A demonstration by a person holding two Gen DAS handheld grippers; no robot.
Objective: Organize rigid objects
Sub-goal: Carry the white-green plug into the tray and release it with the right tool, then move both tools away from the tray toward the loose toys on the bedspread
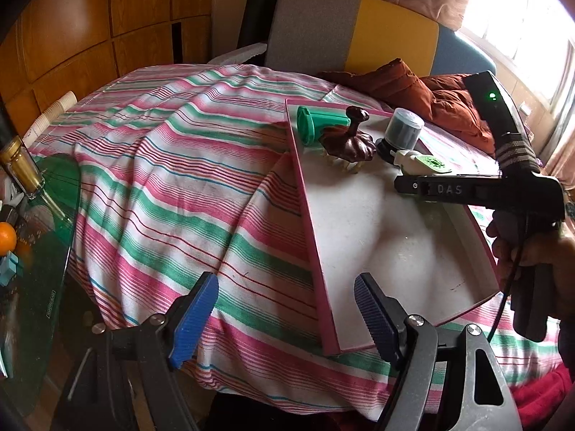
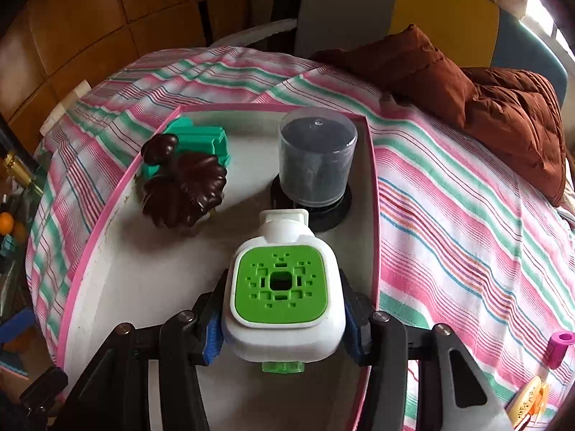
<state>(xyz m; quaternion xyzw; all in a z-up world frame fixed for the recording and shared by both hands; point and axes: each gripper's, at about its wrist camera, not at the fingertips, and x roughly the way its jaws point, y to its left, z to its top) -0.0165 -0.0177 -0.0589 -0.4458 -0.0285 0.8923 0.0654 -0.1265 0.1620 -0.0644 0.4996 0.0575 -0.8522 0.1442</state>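
A pink-rimmed white tray (image 1: 377, 237) (image 2: 143, 280) lies on the striped cloth. In it lie a teal plastic piece (image 1: 320, 124) (image 2: 201, 140), a dark brown hair claw (image 1: 350, 142) (image 2: 183, 188) and a clear-capped dark cylinder (image 1: 402, 127) (image 2: 316, 160). My right gripper (image 2: 284, 319) is shut on a white device with a green face (image 2: 282, 287) (image 1: 424, 163), low over the tray just in front of the cylinder. My left gripper (image 1: 287, 319) is open and empty, above the tray's near left corner.
A rust-brown cushion (image 2: 485, 107) (image 1: 413, 86) lies at the back right. A pink tube (image 2: 559, 348) and an orange clip (image 2: 530, 398) lie on the cloth right of the tray. A glass side table with a bottle (image 1: 21, 165) and an orange (image 1: 7, 239) stands at the left.
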